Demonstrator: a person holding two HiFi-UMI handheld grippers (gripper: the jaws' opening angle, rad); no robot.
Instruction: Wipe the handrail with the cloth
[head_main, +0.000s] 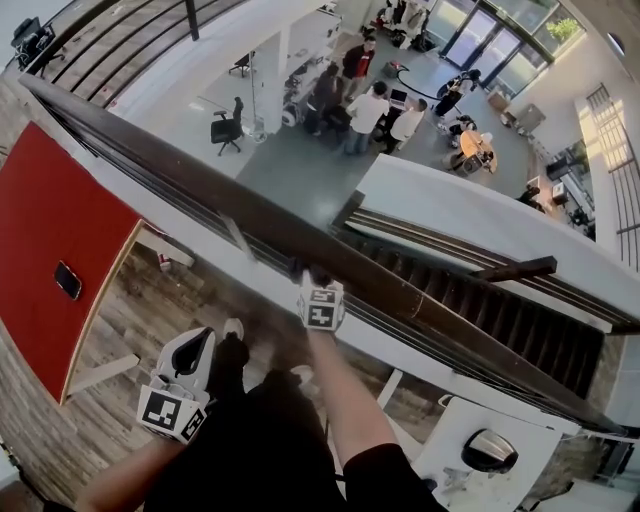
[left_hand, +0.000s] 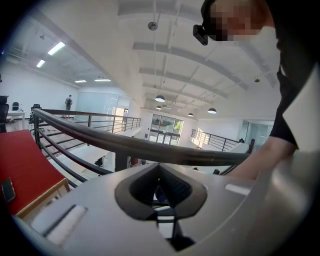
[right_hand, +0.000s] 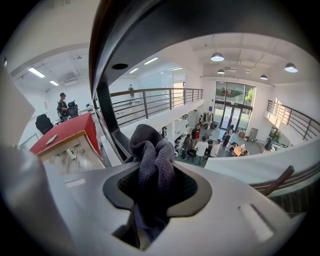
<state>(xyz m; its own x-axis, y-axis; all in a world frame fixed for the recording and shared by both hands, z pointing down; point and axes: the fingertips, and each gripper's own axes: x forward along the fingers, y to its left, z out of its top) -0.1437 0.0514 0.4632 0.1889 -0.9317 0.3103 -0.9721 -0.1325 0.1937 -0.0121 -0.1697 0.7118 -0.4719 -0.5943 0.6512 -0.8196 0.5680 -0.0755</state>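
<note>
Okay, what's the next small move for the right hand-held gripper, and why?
Probably slide the right hand-held gripper along the dark rounded handrail: its jaws are shut on the dark grey knitted cloth, which appears right at the rail.

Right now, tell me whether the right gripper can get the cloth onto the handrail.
Probably yes. The right gripper is shut on the cloth and sits right up against the handrail, with nothing between them. Whether the cloth touches the rail cannot be told.
</note>
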